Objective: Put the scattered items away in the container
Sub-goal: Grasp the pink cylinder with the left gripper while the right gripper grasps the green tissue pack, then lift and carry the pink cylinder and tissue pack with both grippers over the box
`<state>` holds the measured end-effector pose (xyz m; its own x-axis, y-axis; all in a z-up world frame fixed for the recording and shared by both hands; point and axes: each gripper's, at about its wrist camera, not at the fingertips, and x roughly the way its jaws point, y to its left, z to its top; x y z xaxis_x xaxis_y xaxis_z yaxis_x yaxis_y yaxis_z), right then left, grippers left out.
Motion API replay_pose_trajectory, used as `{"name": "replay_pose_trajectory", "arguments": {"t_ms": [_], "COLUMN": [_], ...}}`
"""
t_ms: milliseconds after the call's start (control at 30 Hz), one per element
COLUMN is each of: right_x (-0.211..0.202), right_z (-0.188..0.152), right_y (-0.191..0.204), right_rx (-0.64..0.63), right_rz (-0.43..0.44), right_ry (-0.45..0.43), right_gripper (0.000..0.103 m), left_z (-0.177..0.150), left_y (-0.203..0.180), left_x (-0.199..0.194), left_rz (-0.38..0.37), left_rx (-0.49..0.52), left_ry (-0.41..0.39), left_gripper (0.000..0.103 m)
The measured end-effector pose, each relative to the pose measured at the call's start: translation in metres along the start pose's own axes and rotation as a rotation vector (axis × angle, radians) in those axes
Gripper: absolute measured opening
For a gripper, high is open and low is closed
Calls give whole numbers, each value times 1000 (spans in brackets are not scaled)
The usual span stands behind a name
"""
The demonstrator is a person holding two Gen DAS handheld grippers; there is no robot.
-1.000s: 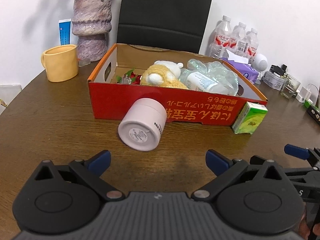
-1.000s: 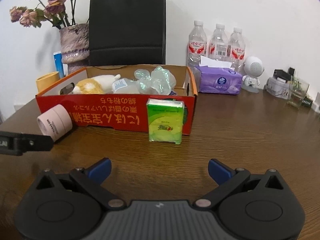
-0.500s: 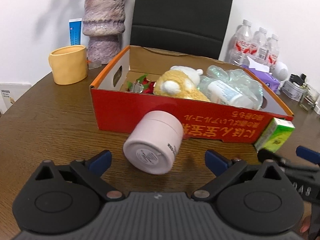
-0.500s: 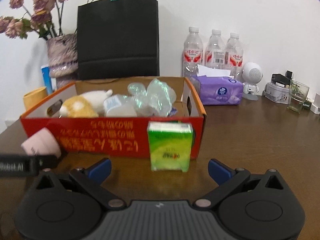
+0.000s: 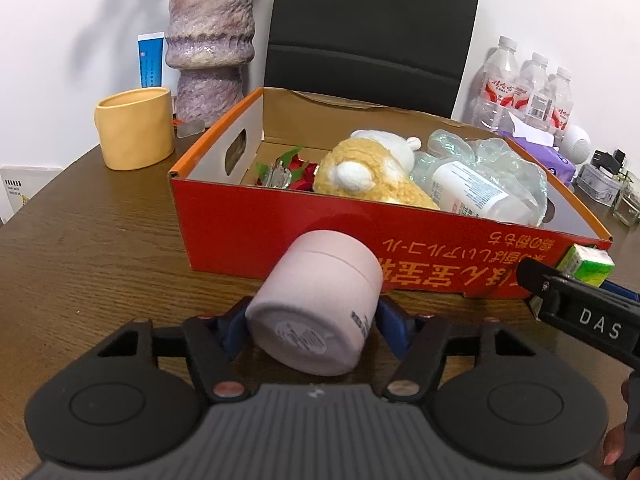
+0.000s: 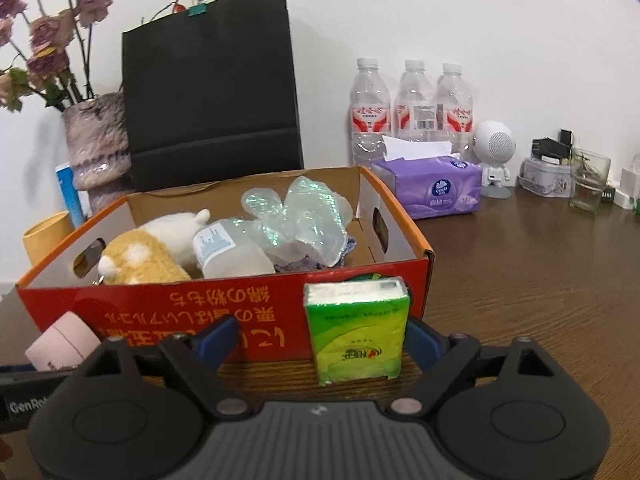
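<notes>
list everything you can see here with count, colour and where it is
box: 1, red, table centre
plush: 1, tan and white, in box
bottle: 1, clear, in box, lying down
jar: 1, pink, on its side before box
tissue pack: 1, green, upright against box front
mug: 1, yellow, left of box
vase: 1, purple, behind mug
bag: 1, black, behind box
water bottles: 3, clear, by wall
tissues: 1, purple, right of box
left hand-held gripper: around jar
right hand-held gripper: around tissue pack

Wooden table (image 6: 540,280), red box (image 6: 240,312), mug (image 5: 136,132), tissues (image 6: 432,192)
</notes>
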<state>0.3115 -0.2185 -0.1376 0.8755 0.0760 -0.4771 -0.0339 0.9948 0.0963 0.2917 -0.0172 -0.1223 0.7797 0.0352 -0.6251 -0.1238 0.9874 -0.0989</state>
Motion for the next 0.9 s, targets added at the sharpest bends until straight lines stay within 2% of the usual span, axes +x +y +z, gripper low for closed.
{"name": "replay_pose_trajectory", "arguments": {"t_ms": [100,300,400,433,767,900], "right_x": [2,3,1,1,-7,-15], "right_z": [1,0,-1,-1,-3,-3], "right_y": [0,-2,2,3,-1,-3], "right_rx": [18,29,6,-1,6,5], "right_rz": [-7,13,27,29,41,25], "right_ry": [1,7,8,7,-10,-47], "right_gripper": [87,74,47,44,43,43], "left_z": [-1,-3,-4,-4,-8,-12], "left_y": [-1,-4,-6,-6,-8,-10], "left_x": [0,-1,-1,-1,-6,-12], "left_rz": [3,25,33,33,26,21], "left_rx": [12,29,46,49,88,109], "left_ry": [-8,-21,-26,-27,-27,-23], "left_gripper": [65,63,62,62,60,60]}}
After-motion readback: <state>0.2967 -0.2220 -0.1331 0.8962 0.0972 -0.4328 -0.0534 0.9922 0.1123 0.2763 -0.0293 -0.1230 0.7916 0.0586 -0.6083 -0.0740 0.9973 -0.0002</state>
